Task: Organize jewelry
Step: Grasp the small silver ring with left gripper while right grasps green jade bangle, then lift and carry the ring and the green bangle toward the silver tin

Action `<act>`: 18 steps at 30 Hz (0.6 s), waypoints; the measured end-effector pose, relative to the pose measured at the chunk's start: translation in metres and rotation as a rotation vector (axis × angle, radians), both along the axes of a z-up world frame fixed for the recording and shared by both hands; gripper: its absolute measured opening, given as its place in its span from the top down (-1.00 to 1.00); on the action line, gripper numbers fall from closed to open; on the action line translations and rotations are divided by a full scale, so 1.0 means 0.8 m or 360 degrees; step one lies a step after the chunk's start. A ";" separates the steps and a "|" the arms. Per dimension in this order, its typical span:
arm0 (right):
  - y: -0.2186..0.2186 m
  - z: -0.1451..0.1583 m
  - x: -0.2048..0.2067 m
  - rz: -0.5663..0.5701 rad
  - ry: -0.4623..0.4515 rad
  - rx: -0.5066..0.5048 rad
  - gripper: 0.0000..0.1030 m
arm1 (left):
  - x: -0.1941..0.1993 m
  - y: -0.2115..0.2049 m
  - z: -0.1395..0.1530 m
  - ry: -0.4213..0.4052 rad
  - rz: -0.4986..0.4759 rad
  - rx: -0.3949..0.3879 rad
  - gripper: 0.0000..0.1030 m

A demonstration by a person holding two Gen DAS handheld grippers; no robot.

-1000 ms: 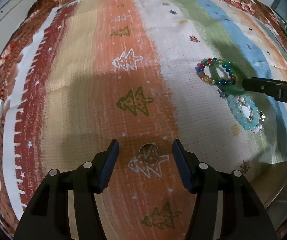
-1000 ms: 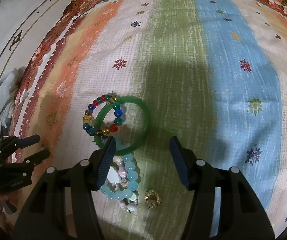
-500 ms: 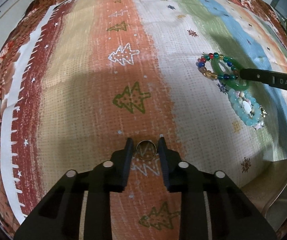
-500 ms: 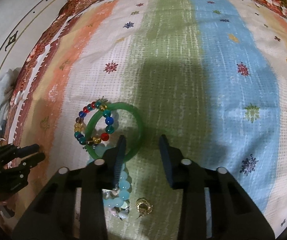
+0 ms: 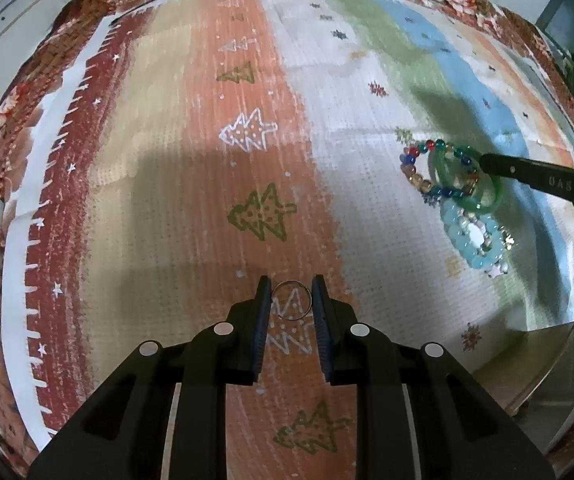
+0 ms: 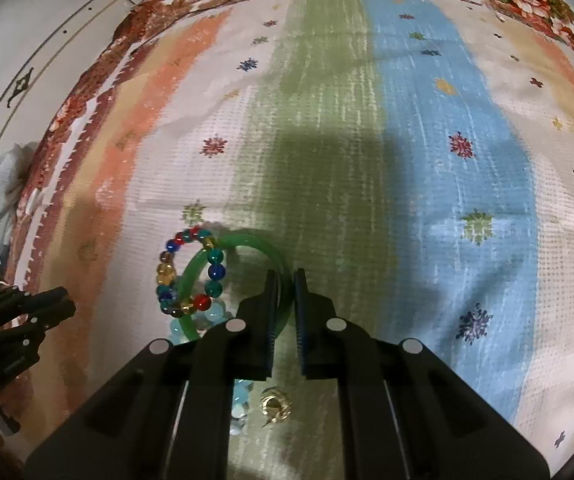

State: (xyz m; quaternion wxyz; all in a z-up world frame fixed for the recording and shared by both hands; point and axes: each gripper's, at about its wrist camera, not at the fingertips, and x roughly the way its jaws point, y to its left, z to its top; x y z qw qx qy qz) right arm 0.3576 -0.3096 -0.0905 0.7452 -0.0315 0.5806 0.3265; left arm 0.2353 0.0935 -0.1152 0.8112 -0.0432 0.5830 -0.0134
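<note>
A: Pose of each tool?

B: Both point steeply down at the striped cloth. The left gripper has just been closing; its jaws now pinch a thin metal ring that stands between the pads. The right gripper has likewise just been closing and clamps the rim of the green bangle at its tips.

A: Surroundings?

B: Ahead of the left gripper and to its left the cloth lies bare up to the floral border. Ahead of the right gripper and to its right, likewise bare cloth.

A: The remaining jewelry?

B: The multicoloured bead bracelet overlaps the bangle just left of the right gripper's tips; a pale blue bead bracelet touches the bangle's near side (partly hidden under the fingers). A small gold piece lies under the right gripper's body. No container holding jewelry is discernible.
</note>
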 end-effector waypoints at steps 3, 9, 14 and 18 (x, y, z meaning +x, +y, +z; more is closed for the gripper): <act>0.006 0.009 -0.004 0.0011 -0.0011 0.0020 0.82 | 0.000 0.000 0.004 -0.0011 0.0004 -0.0006 0.61; 0.014 0.031 -0.017 0.0063 -0.0111 0.0008 0.81 | -0.001 0.000 0.013 -0.0043 0.0004 -0.0013 0.61; 0.013 0.047 -0.027 0.0075 -0.0152 0.0027 0.79 | -0.003 -0.004 0.023 -0.0075 -0.0007 -0.0028 0.61; 0.015 0.061 -0.034 0.0083 -0.0173 0.0057 0.79 | -0.005 -0.006 0.028 -0.0093 -0.0007 -0.0034 0.61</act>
